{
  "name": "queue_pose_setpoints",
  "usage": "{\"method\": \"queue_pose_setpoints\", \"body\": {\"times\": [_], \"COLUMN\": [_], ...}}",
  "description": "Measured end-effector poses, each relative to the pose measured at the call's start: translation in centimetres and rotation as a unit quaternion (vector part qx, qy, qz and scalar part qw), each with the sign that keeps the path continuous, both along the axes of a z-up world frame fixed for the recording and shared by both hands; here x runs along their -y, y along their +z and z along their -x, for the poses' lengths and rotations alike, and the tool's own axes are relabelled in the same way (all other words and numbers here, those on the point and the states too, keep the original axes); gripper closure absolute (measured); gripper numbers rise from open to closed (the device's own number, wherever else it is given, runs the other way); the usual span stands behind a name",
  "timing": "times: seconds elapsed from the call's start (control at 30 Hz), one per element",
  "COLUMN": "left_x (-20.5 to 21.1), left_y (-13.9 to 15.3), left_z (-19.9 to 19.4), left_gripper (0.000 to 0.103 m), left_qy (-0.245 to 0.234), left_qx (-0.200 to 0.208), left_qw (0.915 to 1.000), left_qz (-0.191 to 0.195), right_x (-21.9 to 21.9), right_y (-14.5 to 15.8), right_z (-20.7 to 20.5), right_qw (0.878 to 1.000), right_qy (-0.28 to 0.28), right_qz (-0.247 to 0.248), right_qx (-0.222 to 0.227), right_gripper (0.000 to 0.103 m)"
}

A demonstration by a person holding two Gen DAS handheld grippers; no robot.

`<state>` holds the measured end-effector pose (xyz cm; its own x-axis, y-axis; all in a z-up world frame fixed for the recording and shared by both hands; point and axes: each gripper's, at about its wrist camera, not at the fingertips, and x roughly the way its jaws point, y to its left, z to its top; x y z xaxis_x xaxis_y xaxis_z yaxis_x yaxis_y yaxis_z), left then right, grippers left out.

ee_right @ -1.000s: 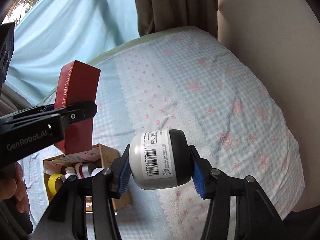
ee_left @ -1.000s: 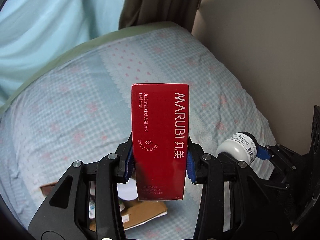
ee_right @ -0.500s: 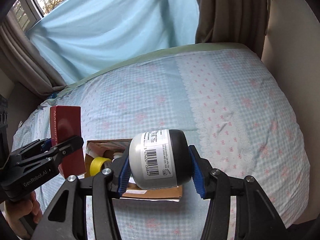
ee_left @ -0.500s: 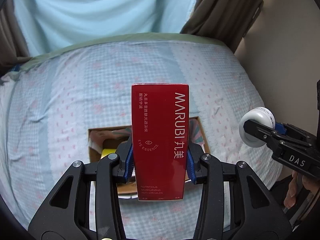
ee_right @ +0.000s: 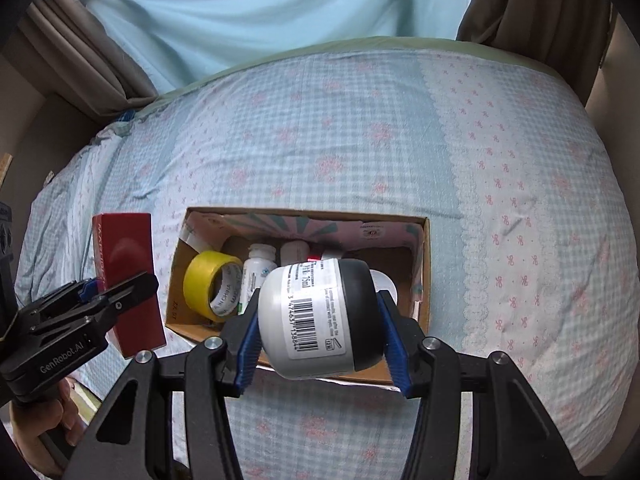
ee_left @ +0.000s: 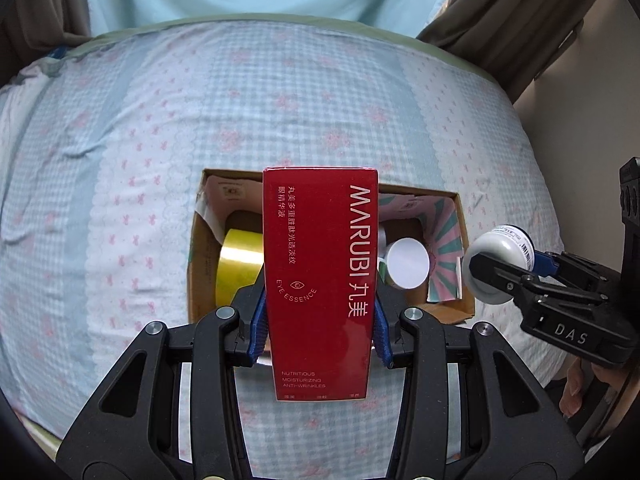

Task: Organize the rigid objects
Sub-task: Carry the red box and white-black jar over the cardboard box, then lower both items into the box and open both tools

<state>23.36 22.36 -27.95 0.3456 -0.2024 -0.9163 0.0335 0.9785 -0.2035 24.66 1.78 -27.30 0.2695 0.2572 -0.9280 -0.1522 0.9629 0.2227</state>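
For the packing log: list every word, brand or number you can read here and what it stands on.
"MARUBI", "EYE ESSENCE", "NUTRITIOUS MOISTURIZING ANTI-WRINKLES": red box in the left gripper; its Chinese lines are too small.
"DAS": right gripper body.
"GenRobot.AI": left gripper body, right wrist view.
"15ml", barcode: white bottle; digits and fine print unreadable.
"IN CHINA": yellow tape roll core.

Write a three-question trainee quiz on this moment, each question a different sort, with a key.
1. True or false: the left gripper is shut on the red box.
2. The right gripper holds: A) yellow tape roll, B) white jar with black cap, C) nothing.
3. Fill in: the cardboard box rests on a checked ____.

Key: 1 true; 2 B; 3 bedspread.
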Motion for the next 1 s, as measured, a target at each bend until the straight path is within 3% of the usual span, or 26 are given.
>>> {"method": "queue_pose_setpoints", "body": {"times": [0.37, 0.57, 0.67, 0.7, 0.73, 0.77, 0.8, 0.83, 1.0], "left_x": [3.1, 3.8, 3.6, 3.4, 3.3, 3.1, 3.0, 2.9, 2.6], "left_y": [-8.2, -9.5, -9.4, -9.4, -9.1, -8.7, -8.1, -7.7, -6.9], "left_z": [-2.1, -2.1, -2.3, -2.4, -2.4, -2.5, -2.4, -2.4, -2.5], "left_gripper": [0.065, 0.065, 0.064, 0.053, 0.02, 0.002, 0.0, 0.0, 0.0], "left_qy": [-0.022, -0.045, -0.034, -0.03, -0.03, -0.031, -0.032, -0.034, -0.046], "left_qx": [-0.049, -0.054, -0.058, -0.06, -0.056, -0.047, -0.036, -0.03, -0.022], "left_qw": [0.9985, 0.9974, 0.9974, 0.9973, 0.9978, 0.9983, 0.9988, 0.999, 0.9985], "left_qz": [-0.012, -0.02, -0.028, -0.029, -0.022, -0.01, -0.002, 0.001, -0.017], "right_x": [0.0, -1.1, -1.7, -1.9, -2.0, -2.1, -2.1, -2.1, -1.3], "right_y": [-8.3, -9.8, -10.1, -10.1, -10.0, -9.9, -9.8, -9.6, -9.2], "right_z": [-0.2, 0.1, 0.1, 0.2, 0.3, 0.4, 0.4, 0.5, 1.0], "right_qw": [0.997, 0.995, 0.994, 0.994, 0.994, 0.993, 0.993, 0.993, 0.992], "right_qy": [0.044, 0.078, 0.087, 0.091, 0.095, 0.099, 0.102, 0.104, 0.093], "right_qz": [0.046, 0.037, 0.033, 0.036, 0.042, 0.049, 0.054, 0.058, 0.075], "right_qx": [-0.049, -0.051, -0.051, -0.048, -0.04, -0.033, -0.027, -0.021, -0.024], "right_gripper": [0.054, 0.054, 0.053, 0.051, 0.047, 0.031, 0.008, 0.0, 0.0]}}
